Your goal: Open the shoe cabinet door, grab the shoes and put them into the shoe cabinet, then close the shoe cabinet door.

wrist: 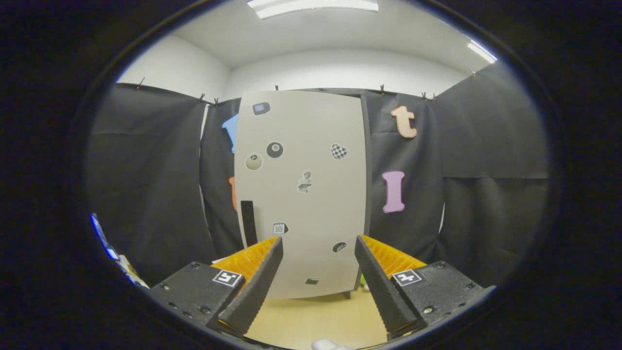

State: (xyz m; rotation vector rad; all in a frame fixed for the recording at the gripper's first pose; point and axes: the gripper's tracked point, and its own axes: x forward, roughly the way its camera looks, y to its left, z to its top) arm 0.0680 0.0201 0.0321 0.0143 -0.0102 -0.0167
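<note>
I am holding my gripper [318, 243] spread wide, facing the shut cabinet door [301, 194]; its handle [248, 222] sits far left.

The single camera rides on the gripper [318, 243] and looks forward along its two spread, empty fingers, which rise at 5 and 7 o'clock. It faces the shoe cabinet door [301, 194] squarely at 12 o'clock, near but not touching, from low above the floor [316, 318], tilted slightly upward toward the ceiling lights [311, 6].
</note>
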